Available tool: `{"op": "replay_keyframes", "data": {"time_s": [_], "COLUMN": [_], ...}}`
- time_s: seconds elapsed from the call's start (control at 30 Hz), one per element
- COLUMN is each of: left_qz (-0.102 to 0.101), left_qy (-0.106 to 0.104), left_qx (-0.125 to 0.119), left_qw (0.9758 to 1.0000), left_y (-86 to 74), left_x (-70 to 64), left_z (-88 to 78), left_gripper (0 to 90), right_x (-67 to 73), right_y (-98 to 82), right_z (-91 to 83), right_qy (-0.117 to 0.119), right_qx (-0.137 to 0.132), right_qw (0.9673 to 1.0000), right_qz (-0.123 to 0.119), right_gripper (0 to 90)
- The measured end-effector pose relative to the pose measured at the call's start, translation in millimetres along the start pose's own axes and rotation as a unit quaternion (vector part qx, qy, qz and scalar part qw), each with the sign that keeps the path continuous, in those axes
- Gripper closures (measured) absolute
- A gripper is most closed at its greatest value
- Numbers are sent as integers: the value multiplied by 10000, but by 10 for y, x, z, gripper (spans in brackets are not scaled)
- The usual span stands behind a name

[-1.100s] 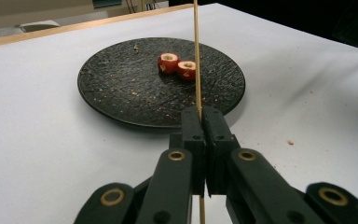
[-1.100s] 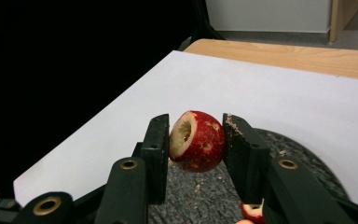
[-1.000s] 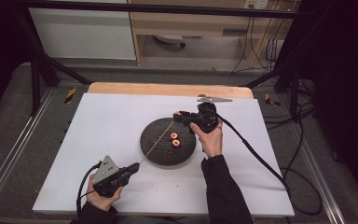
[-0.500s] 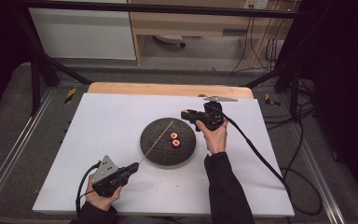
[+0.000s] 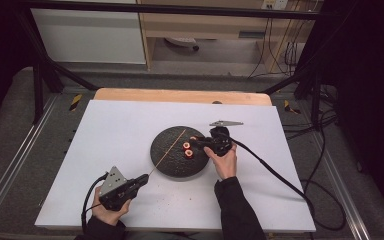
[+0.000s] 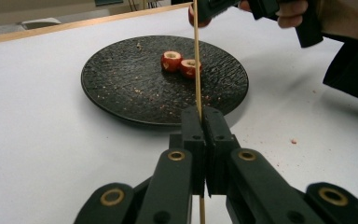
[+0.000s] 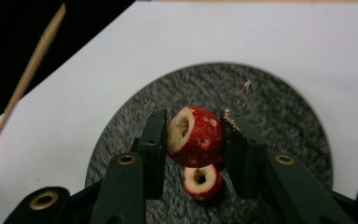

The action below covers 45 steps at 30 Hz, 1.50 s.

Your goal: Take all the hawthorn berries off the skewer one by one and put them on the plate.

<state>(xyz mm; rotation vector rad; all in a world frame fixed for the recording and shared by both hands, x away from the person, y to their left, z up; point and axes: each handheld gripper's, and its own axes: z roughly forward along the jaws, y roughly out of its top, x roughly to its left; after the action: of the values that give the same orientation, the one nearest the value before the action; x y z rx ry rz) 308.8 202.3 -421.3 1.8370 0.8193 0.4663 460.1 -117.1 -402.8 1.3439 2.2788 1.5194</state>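
Red fruit, cored and hollow, sits pinched between the jaws of the right tongs (image 7: 193,135), held just above the dark plate (image 5: 166,162) with its bored hole turned sideways toward the stick, likely so the point can pass through it. A second cored fruit (image 7: 201,181) lies on the plate right under it, and the left gripper view shows two such pieces (image 6: 179,63) side by side there. The left tongs (image 6: 199,116) are pressed together on a thin wooden skewer (image 6: 196,56), which slants up and across the plate, its tip aimed at the right hand; holding it by the blunt end leaves the whole length free for threading. Against the earlier high views, the right tongs have come down from above the plate's far edge to the fruit, while the left hand has kept its place near the front of the white table (image 5: 110,125).
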Motion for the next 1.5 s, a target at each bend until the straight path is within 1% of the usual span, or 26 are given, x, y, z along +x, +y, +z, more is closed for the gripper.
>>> {"op": "replay_keyframes", "data": {"time_s": [0.13,0.33,0.5,0.7,0.8,0.93,1.0,1.03,1.2,1.27,1.33,1.37,1.43,1.5], "left_qz": [-3,9,-7,-13,-25,-28,-36,-39,-90,-99,-100,-108,-122,-141], "left_qy": [3,0,12,27,35,42,46,51,80,83,80,89,97,96], "left_qx": [4,14,18,51,66,73,78,82,129,158,175,178,201,222], "left_qw": [10000,10000,10000,10000,10000,10000,10000,9999,9998,9998,9998,9997,9997,9996], "left_y": [-1,-1,-3,-6,-7,-6,-6,-5,5,7,13,18,30,41], "left_x": [2,-3,2,10,12,13,13,13,21,25,23,20,23,28], "left_z": [3,9,10,15,19,21,22,23,28,33,37,38,41,42], "left_gripper": [883,883,883,883,883,883,883,883,883,883,883,882,882,882], "right_x": [31,96,130,152,174,201,208,209,181,147,118,99,67,28], "right_y": [-148,-339,-461,-506,-490,-430,-401,-387,-377,-401,-427,-444,-487,-536], "right_z": [77,168,247,263,220,113,50,9,-150,-223,-278,-308,-369,-425], "right_qy": [94,216,202,187,209,208,166,134,0,-36,-81,-111,-149,-197], "right_qx": [144,322,480,527,484,386,351,320,244,187,172,162,182,212], "right_qw": [9999,9992,9985,9981,9983,9984,9983,9981,9973,9971,9966,9961,9955,9950], "right_qz": [8,-51,-142,-240,-262,-356,-434,-513,-699,-737,-803,-865,-913,-951], "right_gripper": [632,631,630,614,585,549,518,486,318,248,198,170,134,78]}}
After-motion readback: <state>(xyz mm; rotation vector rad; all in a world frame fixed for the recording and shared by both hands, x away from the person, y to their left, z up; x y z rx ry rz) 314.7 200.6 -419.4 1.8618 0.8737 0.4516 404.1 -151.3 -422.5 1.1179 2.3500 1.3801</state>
